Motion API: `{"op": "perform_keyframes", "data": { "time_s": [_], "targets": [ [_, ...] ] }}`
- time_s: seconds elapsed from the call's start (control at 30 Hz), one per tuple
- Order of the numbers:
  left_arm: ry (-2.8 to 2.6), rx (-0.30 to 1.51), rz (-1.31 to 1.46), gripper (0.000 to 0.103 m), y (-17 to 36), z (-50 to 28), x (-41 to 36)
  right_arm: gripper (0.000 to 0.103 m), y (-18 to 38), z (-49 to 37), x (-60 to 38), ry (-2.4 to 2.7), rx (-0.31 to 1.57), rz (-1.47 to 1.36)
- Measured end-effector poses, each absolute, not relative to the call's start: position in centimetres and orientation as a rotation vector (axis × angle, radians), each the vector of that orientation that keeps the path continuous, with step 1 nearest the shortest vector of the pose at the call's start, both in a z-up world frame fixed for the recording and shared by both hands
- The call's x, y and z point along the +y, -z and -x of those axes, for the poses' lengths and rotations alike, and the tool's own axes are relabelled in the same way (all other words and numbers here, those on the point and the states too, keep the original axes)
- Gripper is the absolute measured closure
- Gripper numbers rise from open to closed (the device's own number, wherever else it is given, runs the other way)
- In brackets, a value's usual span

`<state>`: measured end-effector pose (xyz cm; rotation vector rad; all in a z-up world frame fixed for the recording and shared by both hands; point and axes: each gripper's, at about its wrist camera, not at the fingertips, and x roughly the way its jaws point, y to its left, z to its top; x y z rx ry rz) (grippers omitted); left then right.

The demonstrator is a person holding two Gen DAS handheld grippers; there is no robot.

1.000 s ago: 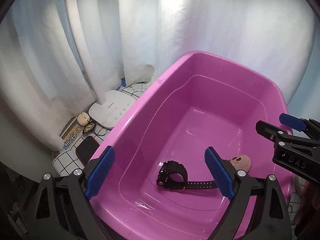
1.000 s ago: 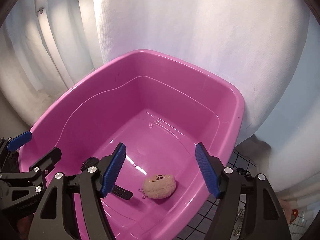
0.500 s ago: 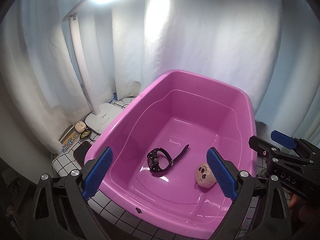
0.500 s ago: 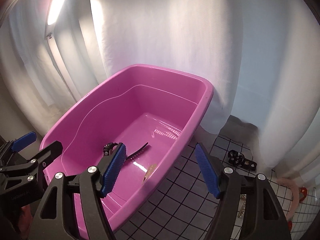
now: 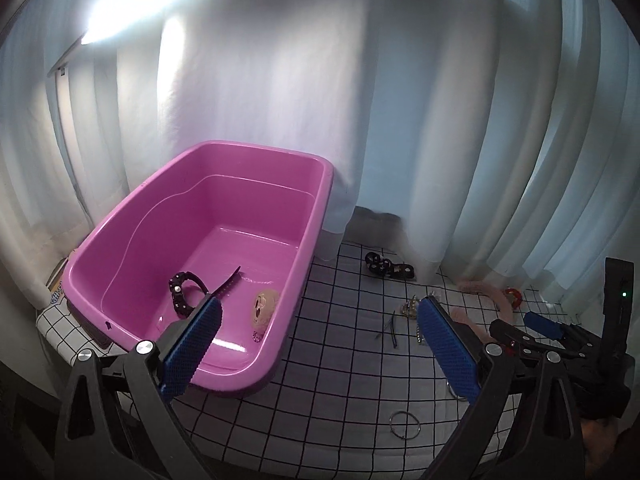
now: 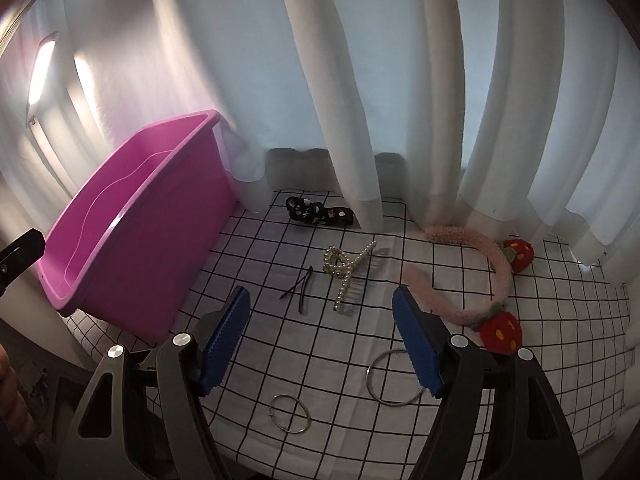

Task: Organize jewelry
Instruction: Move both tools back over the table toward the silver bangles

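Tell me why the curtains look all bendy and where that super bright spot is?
Left wrist view: the fisheye lens bows the curtains, and a lamp glares white at top left. Right wrist view: same bending; the lamp glows softer at the left edge, tinting the curtain by the pink tub.

glossy plastic bin (image 5: 316, 216), fluffy headband (image 6: 500, 276) (metal rings (image 6: 394, 376))

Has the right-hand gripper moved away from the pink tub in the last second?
Yes. The right gripper has swung from above the pink tub out over the checked cloth; the tub now sits at that view's left, and the jaws are opening, empty.
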<state>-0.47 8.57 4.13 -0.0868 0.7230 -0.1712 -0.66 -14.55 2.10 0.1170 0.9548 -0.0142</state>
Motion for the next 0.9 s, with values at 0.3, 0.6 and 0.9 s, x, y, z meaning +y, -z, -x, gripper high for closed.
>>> {"op": "perform_keyframes", "data": {
  "time_s": [0.3,0.6,0.9],
  "targets": [
    [0.261,0.892,0.027,0.007,2.2,1.5,1.2,0.032,2.5,5.8,-21.8,0.128,1.051,-0.195],
    [0.213,1.032,0.01,0.007,9.6,2.6,-1.5,0.031,8.0,5.7,-22.3,0.033,1.136,-0.16],
    [0.152,1.101,0.04,0.007,14.1,4.2,-2.5,0.032,11.5,3.7,-21.5,-0.078,1.17,-0.09]
  ]
}}
